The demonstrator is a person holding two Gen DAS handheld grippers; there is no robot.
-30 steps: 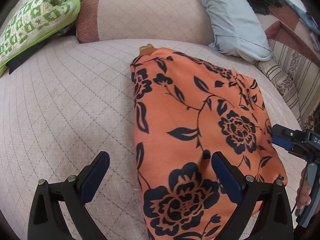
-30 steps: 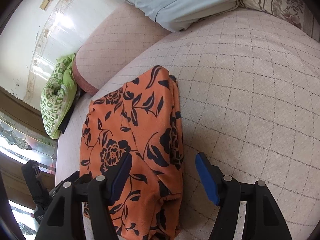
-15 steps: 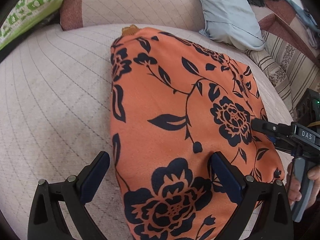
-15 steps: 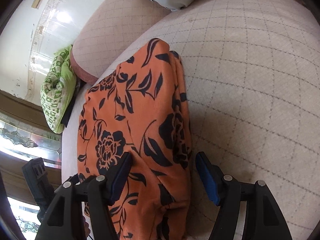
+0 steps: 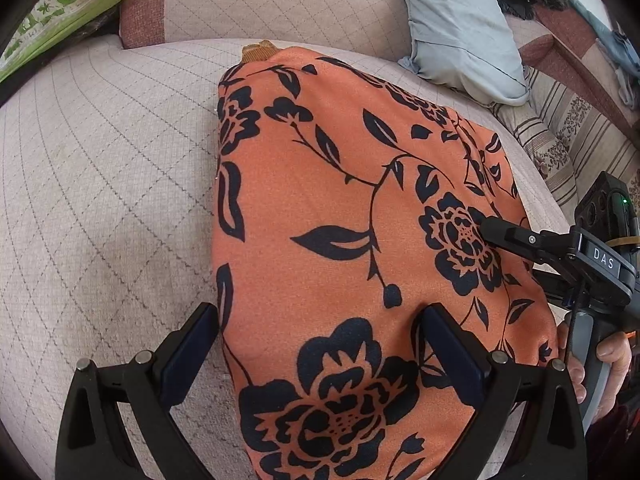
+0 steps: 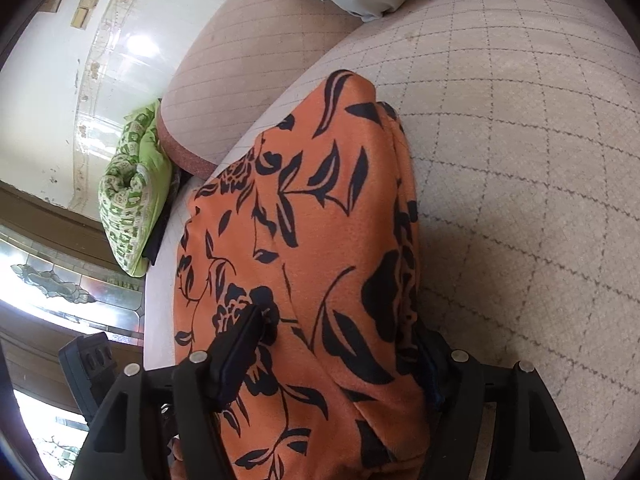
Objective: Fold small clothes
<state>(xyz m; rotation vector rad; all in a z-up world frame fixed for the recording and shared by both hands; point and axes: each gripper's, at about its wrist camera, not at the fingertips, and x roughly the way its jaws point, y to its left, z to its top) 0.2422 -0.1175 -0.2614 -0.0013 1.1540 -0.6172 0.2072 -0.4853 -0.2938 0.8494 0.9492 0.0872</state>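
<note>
Straddling the near end of the orange floral garment (image 5: 352, 240) lying lengthwise away on the quilted cushion (image 5: 100, 200), both the left claw (image 5: 320, 344) and right claw (image 6: 340, 356) gape apart, unclamped

One orange flowered garment (image 5: 344, 216) lies on one quilted cushion (image 5: 104, 184); two grippers show, left (image 5: 320, 356) and right (image 6: 336, 364); one pale blue pillow (image 5: 456, 28); one green patterned bundle (image 6: 132, 204); one hand (image 5: 612, 360).
</note>
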